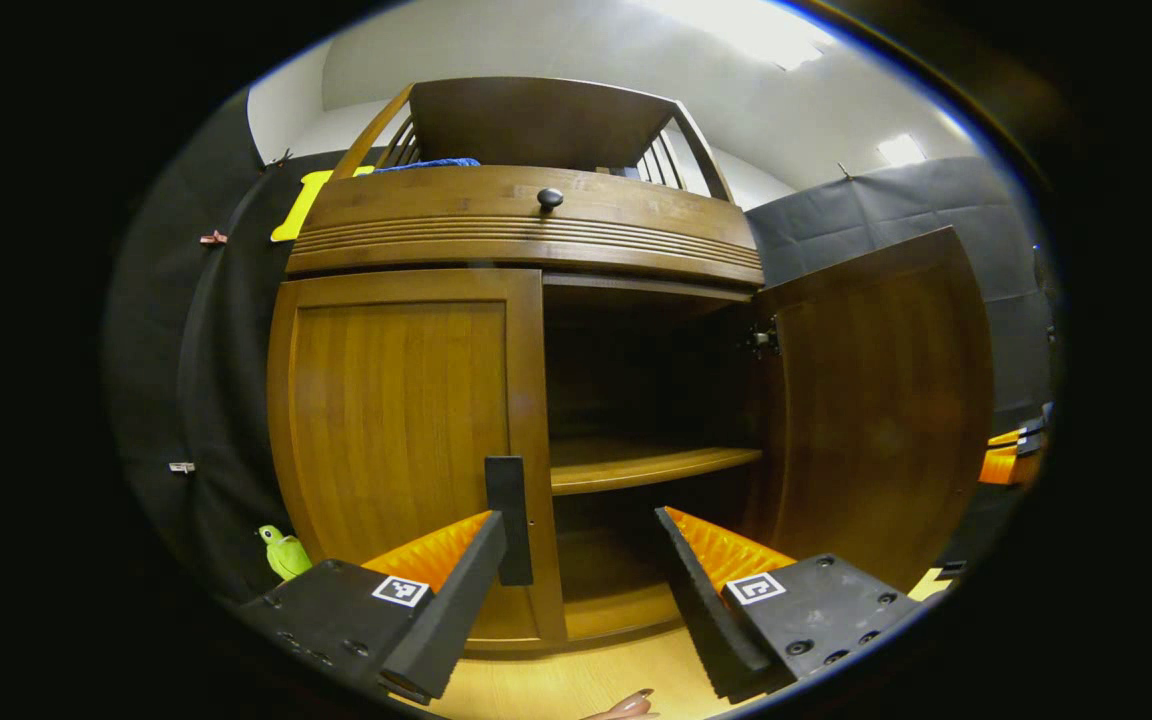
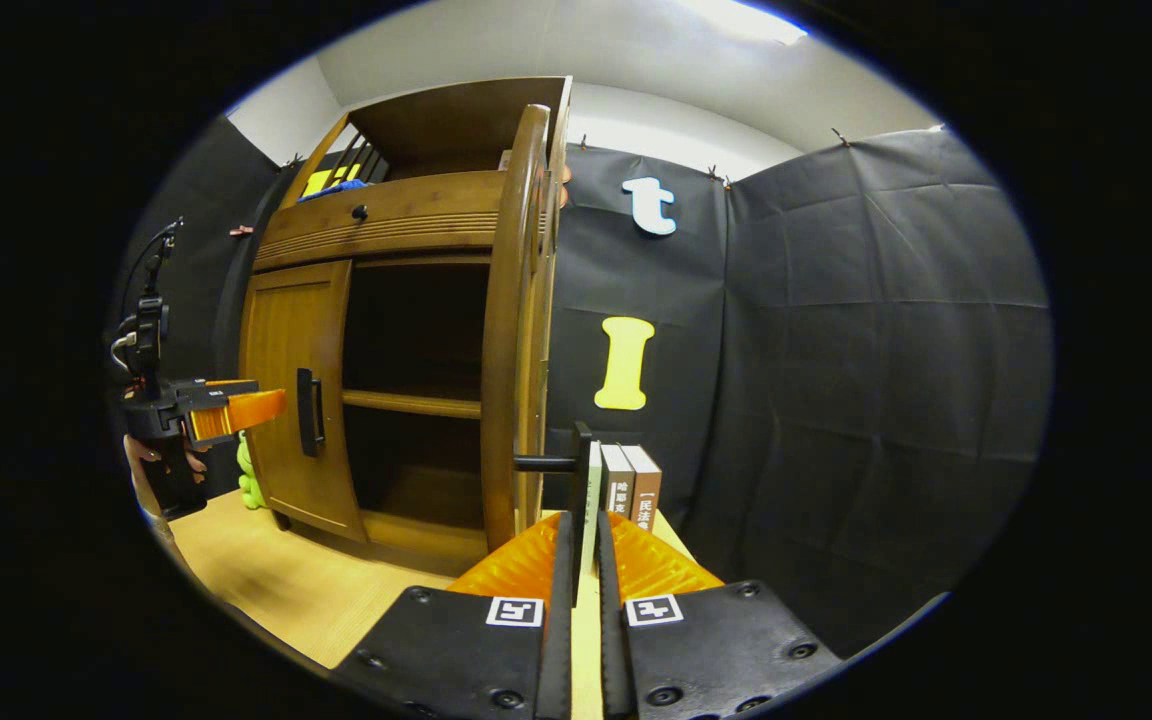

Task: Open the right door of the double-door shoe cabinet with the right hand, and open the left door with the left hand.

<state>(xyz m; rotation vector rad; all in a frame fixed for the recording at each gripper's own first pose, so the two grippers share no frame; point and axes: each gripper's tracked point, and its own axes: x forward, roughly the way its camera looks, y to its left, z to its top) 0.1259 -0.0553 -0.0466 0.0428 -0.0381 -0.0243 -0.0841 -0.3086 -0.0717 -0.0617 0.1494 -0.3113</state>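
Note:
The wooden shoe cabinet (image 1: 526,225) fills the left gripper view. Its left door (image 1: 396,430) is closed, with a dark vertical handle (image 1: 508,520) at its inner edge. My left gripper (image 1: 581,525) is open, and the handle stands just inside its left finger, close to the tip. The right door (image 1: 876,400) is swung wide open. In the right gripper view that door (image 2: 506,330) is seen edge-on, and my right gripper (image 2: 581,535) is shut on its handle (image 2: 581,465). The left gripper (image 2: 226,412) hovers near the left door's handle (image 2: 308,410).
An inner shelf (image 1: 636,465) crosses the open right half. A drawer with a round knob (image 1: 550,197) sits above the doors. A green toy (image 1: 283,550) stands left of the cabinet. Several books (image 2: 631,490) stand behind the open door, against the black cloth wall.

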